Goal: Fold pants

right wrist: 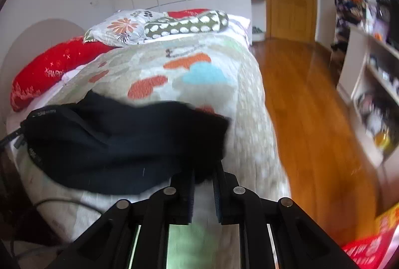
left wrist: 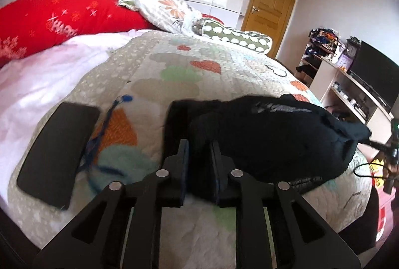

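Left wrist view: left gripper [left wrist: 198,144] is clenching an edge of the black pants [left wrist: 264,134], cloth pinched between its fingers. Pants are lying bunched on the quilt [left wrist: 174,64], spreading right of the gripper toward the quilt's right edge. A dark phone [left wrist: 58,152] is lying on the quilt, left of the pants, with a blue cord [left wrist: 107,124] between them. Red pillow [left wrist: 54,17] is sitting at the quilt's far end.

Right wrist view: right gripper [right wrist: 203,173] is grasping the pants [right wrist: 119,139] at their right end; the bulk is stretching left across the near part of the quilt [right wrist: 199,64]. Picture is blurring.

Progress: both ends gripped, pants doubled but lumpy, not a flat neat fold. Probably mid-fold; laying down and smoothing are left.
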{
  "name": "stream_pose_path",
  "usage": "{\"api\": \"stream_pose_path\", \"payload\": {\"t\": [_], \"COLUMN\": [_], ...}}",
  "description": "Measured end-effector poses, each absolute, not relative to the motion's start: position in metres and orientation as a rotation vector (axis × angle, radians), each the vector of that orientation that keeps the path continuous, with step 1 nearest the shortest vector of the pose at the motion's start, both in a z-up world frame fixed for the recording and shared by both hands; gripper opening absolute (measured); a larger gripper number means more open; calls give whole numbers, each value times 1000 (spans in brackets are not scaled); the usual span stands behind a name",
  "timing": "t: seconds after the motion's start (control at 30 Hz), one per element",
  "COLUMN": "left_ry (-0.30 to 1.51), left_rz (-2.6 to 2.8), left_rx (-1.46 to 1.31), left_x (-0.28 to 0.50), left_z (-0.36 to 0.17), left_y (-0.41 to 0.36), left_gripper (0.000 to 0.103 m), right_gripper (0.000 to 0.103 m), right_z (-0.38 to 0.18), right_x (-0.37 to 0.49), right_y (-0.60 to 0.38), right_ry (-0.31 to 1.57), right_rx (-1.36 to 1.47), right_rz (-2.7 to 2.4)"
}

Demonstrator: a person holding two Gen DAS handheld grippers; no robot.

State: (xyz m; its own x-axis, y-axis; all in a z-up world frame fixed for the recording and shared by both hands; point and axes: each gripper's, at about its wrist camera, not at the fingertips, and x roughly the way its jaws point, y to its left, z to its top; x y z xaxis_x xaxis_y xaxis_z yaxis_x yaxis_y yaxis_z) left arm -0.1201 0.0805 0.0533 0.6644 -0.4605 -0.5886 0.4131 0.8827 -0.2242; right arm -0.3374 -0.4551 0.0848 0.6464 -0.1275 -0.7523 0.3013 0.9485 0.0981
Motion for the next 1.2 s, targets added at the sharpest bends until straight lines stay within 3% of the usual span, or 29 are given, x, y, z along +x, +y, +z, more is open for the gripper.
{"api": "stream_pose_path", "payload": {"t": [0.17,0.2,0.3,0.33,0.37,0.4,0.73,0.93,1.0,1.03,1.07,1.2], "left_ry": [703,697,683,668,657,651,709,673,647,648,656,624], "left_rz": [-421,-416,-408,-417,-427,-441,-489,-524,-535,-543,-549,-526], "left_rx": [-101,-114,-151,-170,-181,-185,-26,74,106,123,135,170], "left_x": [-127,-129,-134,-135,-136,-137,-118,-101,-97,-92,-86,-57], "left_z": [55,58,69,73,76,80,76,74,75,75,74,88], "left_y": [110,114,120,120,119,116,63,44,38,34,31,21], "left_gripper": [17,22,60,65,65,65,68,68,63,45,35,8], "right_gripper": [16,16,27,44,58,60,60,60,55,36,17,9], "right_z": [99,106,134,140,145,147,111,82,76,75,74,93], "right_x": [-364,-365,-356,-347,-338,-327,-189,-133,-130,-129,-131,-144], "right_y": [-463,-465,-449,-437,-424,-411,-280,-256,-256,-252,-248,-239], "right_ry": [832,807,718,702,697,696,810,932,959,967,968,893], "right_rx": [244,255,259,247,236,226,96,40,51,34,7,-81], "right_rz": [-323,-331,-257,-207,-164,-119,279,323,358,385,391,359]}}
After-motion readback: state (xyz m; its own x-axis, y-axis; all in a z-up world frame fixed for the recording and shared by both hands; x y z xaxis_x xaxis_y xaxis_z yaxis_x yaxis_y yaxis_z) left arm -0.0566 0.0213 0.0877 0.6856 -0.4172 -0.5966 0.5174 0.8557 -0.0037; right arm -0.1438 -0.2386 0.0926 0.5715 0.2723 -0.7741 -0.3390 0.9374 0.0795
